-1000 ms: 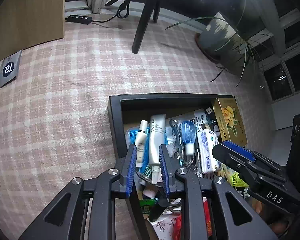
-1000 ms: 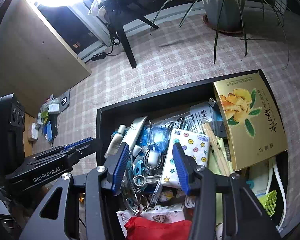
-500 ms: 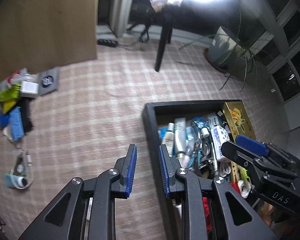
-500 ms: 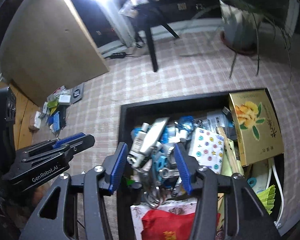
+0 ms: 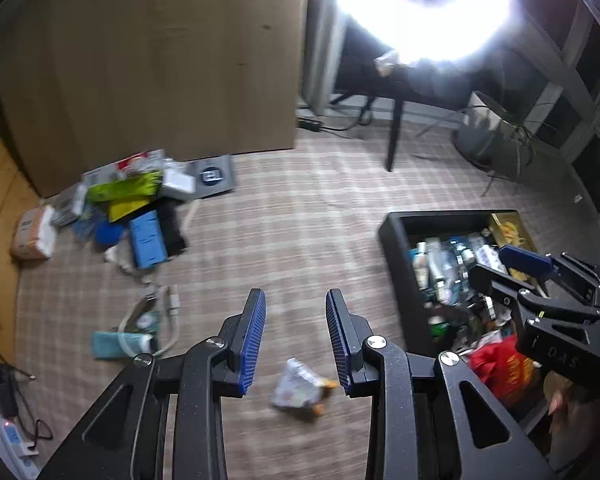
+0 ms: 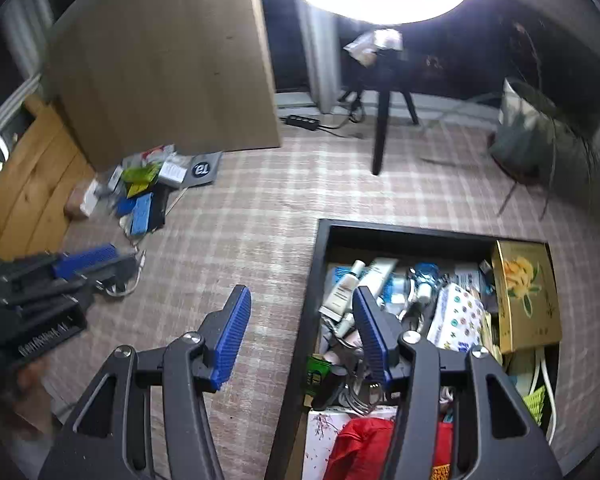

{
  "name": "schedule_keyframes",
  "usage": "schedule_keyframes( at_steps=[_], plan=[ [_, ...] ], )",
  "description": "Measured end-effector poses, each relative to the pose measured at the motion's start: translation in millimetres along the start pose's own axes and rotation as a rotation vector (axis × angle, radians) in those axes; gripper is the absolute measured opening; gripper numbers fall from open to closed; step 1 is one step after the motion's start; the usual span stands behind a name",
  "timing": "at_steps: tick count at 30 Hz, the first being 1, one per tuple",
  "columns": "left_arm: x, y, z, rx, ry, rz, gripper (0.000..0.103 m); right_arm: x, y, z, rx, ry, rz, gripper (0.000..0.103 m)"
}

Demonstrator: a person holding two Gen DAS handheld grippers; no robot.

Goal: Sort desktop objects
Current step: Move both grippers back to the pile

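Plaid cloth point(image 5: 300, 240) beneath left gripper point(image 5: 296, 332), fingers apart

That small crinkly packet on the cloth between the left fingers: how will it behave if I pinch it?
The packet looks like a thin, crumpled wrapper, so probably light and floppy. It lies flat on the checked cloth, so it may slide or buckle rather than lift cleanly.

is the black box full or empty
Full: the black box is heaped with tubes, a gold carton and a red pouch.

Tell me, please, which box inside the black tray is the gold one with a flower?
The gold flower box stands along the black tray's right wall; the dotted white box beside it is white with coloured dots.
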State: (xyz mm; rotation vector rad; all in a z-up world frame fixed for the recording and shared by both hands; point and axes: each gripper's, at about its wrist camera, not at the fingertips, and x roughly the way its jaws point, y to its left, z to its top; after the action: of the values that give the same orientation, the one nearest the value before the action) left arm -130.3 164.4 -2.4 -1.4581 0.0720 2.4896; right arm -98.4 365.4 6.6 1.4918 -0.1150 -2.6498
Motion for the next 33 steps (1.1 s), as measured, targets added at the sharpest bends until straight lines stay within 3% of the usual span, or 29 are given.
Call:
schedule_keyframes(
  at_steps=[4, 11, 14, 21, 25, 33],
  plan=[
    [-5.6, 25.7, -13.0, -0.023, -0.008, 0.04, 0.03, 7.1, 19.6, -2.7, -0.052, -0.009, -0.004, 0.052],
    [-0.5, 78.9, -31.3, -0.103, 0.016, 0.099, 0.03, 20.9, 33.5, -6.0, -0.017, -0.025, 0.044, 0.052],
    [3.4, 116.3, -38.5, -0.177, 0.042, 0.128, 0.03, 30.5, 38.4, -4.3, -0.004, 0.009, 0.091, 0.052],
    [2.2, 194.8, -48.2, -0.323, 0.07, 0.21, 0.03, 47.8, 55.1, -9.6, -0.066, 0.09, 0.109, 0.052],
    [16.5, 210.6, -54.4, -0.37, 0.116, 0.161, 0.03, 61.0, 58.8, -13.3, -0.06, 0.15, 0.154, 0.052],
    [63.3, 203.9, -60.5, -0.413, 0.214, 0.064, 0.03, 86.9, 78.1, -27.7, -0.086, 0.257, 0.198, 0.052]
  ],
)
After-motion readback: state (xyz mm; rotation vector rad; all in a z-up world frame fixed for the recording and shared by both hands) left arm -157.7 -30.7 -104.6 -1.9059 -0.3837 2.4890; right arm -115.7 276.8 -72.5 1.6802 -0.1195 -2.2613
